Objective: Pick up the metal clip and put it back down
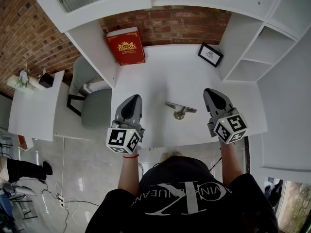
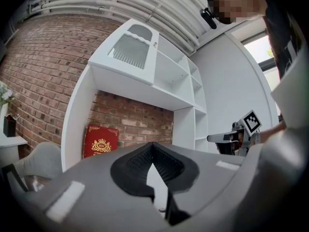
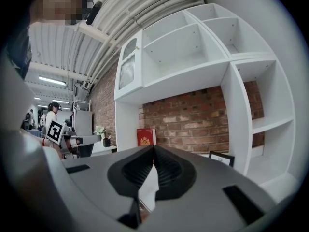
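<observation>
The metal clip (image 1: pixel 180 109) lies flat on the white desk (image 1: pixel 160 76), midway between the two grippers and touched by neither. My left gripper (image 1: pixel 137 97) hovers to the clip's left, its jaws pressed together with nothing in them. My right gripper (image 1: pixel 209 91) hovers to the clip's right, likewise shut and empty. In the left gripper view the dark pads (image 2: pixel 140 161) meet at the tip, and the right gripper (image 2: pixel 236 137) shows at the far right. In the right gripper view the pads (image 3: pixel 166 168) also meet.
A red book (image 1: pixel 125 45) leans against the brick wall at the back left, and a small framed picture (image 1: pixel 210 54) stands at the back right. White shelves (image 1: pixel 252 57) rise on the right. A grey chair (image 1: pixel 92 103) stands left of the desk.
</observation>
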`<action>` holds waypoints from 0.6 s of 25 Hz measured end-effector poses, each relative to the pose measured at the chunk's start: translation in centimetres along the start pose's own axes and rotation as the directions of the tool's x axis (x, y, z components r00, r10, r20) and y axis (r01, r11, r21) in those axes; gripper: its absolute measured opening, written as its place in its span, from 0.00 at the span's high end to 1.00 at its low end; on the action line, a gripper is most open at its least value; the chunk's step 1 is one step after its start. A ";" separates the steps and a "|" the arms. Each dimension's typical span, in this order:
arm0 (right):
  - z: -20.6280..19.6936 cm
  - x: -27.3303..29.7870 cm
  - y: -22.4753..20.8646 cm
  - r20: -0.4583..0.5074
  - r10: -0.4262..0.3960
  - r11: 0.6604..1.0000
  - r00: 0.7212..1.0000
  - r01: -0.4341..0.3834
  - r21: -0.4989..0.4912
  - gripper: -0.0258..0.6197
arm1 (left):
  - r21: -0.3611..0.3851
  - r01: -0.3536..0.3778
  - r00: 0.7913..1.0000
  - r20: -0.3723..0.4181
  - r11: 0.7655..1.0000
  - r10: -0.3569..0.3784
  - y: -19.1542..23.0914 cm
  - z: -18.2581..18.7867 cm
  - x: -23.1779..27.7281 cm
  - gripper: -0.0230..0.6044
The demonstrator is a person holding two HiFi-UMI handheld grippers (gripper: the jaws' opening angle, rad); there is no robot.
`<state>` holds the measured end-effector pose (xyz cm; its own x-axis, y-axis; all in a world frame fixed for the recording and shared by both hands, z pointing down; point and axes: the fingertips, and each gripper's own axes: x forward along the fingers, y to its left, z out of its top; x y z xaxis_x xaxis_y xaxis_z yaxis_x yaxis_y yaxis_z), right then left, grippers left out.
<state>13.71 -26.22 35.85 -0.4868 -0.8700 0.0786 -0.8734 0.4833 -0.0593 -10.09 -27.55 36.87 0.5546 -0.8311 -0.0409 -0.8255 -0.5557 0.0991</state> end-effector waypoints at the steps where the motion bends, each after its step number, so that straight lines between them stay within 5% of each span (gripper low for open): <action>1: 0.0 0.0 0.0 0.002 0.001 1.000 1.000 -0.001 0.001 0.94 | 0.001 -0.001 1.000 -0.001 1.000 0.001 0.0 -0.1 0.0 0.95; 15: -0.6 -0.1 0.4 -0.003 0.007 1.000 1.000 -0.007 0.012 0.94 | -0.009 -0.022 1.000 -0.020 1.000 0.022 0.5 -0.8 -0.5 0.95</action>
<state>13.42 -25.89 36.44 -0.4928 -0.8663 0.0816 -0.8698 0.4881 -0.0720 -10.67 -27.37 37.71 0.5380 -0.8427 -0.0188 -0.8368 -0.5366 0.1087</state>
